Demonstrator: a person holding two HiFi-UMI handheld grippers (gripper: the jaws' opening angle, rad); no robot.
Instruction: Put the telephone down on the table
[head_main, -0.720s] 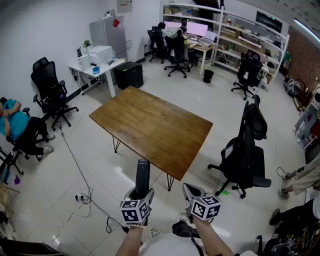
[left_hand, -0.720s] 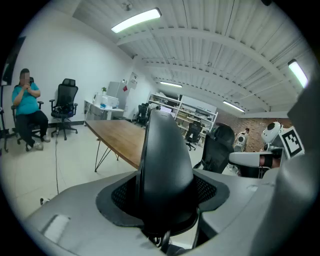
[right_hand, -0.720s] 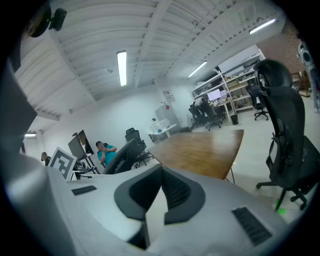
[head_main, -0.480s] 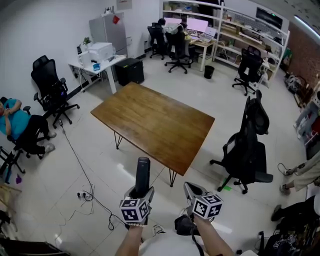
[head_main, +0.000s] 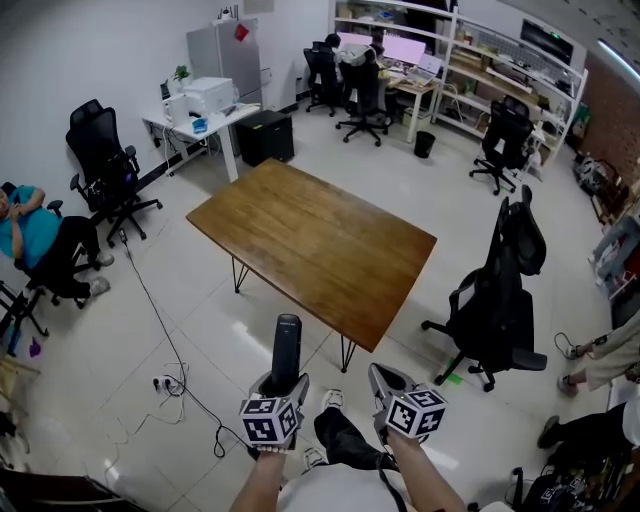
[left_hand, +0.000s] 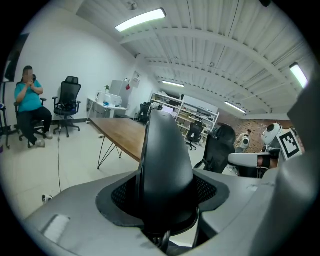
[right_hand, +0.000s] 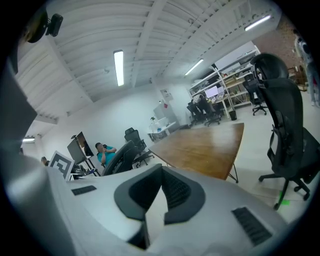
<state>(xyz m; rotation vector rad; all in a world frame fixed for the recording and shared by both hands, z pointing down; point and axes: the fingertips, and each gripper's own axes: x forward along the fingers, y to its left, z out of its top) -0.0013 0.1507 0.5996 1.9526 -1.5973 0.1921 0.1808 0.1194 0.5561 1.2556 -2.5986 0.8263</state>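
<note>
Left gripper view — smooth black tapered telephone (left_hand: 165, 160), rectangular wooden table (left_hand: 120, 133)

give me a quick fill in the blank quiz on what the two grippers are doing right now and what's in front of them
1. The left gripper is shut on a black ___.
2. The right gripper, jaws together, holds ___.
3. Ahead of both grippers stands a wooden ___ on thin legs.

Missing words: telephone; nothing; table
</note>
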